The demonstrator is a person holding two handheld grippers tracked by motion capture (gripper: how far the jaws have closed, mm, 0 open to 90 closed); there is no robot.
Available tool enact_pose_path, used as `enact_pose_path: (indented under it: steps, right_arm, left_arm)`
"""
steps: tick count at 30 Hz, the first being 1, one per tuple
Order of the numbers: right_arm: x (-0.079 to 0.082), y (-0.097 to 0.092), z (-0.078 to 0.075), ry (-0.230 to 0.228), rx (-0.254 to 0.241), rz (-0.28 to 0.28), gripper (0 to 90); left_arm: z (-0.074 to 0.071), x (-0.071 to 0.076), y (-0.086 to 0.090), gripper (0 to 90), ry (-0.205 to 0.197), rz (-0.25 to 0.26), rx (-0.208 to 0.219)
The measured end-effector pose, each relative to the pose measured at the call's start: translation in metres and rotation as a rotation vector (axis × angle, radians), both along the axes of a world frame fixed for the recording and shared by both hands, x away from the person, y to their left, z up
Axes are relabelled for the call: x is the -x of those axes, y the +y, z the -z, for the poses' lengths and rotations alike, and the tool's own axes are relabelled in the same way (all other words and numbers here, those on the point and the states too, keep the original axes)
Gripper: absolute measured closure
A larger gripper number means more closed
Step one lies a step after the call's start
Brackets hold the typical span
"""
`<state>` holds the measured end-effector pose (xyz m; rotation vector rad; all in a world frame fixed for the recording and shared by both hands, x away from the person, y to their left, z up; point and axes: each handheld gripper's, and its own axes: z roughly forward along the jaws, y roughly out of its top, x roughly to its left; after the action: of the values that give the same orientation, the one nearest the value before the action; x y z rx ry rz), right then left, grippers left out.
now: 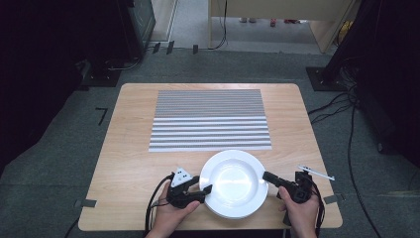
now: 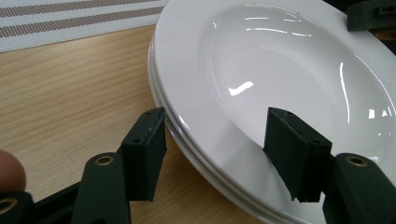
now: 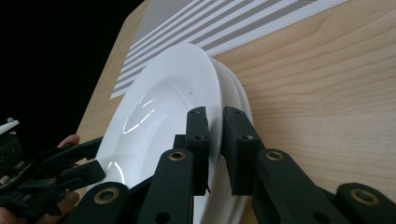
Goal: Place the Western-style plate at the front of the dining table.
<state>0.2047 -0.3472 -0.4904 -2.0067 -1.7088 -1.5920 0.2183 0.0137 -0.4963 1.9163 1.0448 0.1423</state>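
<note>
A grey carpeted floor (image 1: 59, 163) with trailing cables surrounded the light wooden bench (image 1: 129, 148). On its near half sat a white plate (image 1: 234, 183), which in both gripper views proved to be the upper of two stacked plates, the lower plate (image 3: 239, 100) showing just under its rim. The stack lay just in front of a grey-and-white striped placemat (image 1: 210, 120) spread across the middle of the bench.

The right hand-held gripper (image 1: 266, 176) was clenched on the rim of the plate at its right edge, one jaw above the rim and the other below it, with the rim pinched between them. The left hand-held gripper (image 1: 208, 189) straddled the rim at the left edge with its jaws apart, one pad (image 2: 287, 149) over the inner surface and the other outside below the rim, neither plainly pressing. A person's hands held both tools from the near edge.
</note>
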Motion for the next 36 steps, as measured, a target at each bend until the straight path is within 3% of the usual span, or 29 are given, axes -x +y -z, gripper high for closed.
enact_pose_path:
  steps: [8,24,36]
  right_arm:
    - [-0.001,0.006,-0.001,-0.023,-0.010,-0.009,81.0]
    - [-0.001,0.011,-0.005,-0.146,-0.026,-0.045,82.2]
    - [-0.009,0.012,0.001,-0.128,-0.036,-0.033,82.1]
  left_arm:
    - [0.000,-0.001,0.000,40.0,0.006,-0.001,0.005]
    - [0.001,-0.001,0.000,40.2,-0.001,-0.003,0.007]
    - [-0.002,0.001,0.001,44.7,-0.027,-0.024,0.022]
